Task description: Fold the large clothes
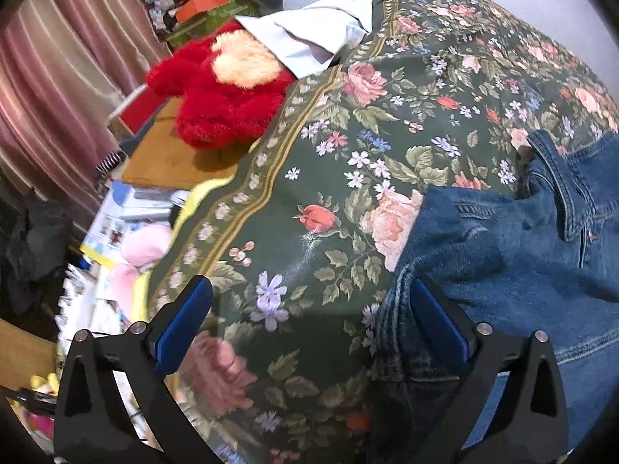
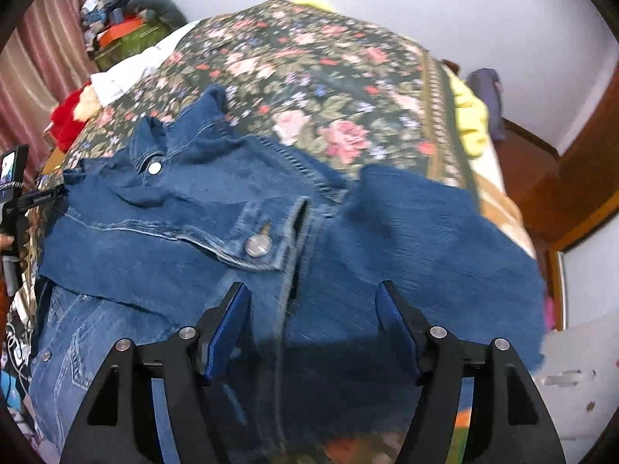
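Note:
A blue denim jacket lies spread on a bed covered by a dark green floral cloth, collar toward the far side, metal buttons showing. My right gripper hovers over the jacket's front placket, jaws apart, pads not pressing the denim. In the left wrist view the jacket fills the right side. My left gripper stands wide open over the floral cloth; its right finger sits at the jacket's hem edge, with nothing gripped.
A red plush toy and a white garment lie at the bed's far left. Boxes and papers crowd the floor by a pink curtain. A yellow blanket and wooden furniture are at the right.

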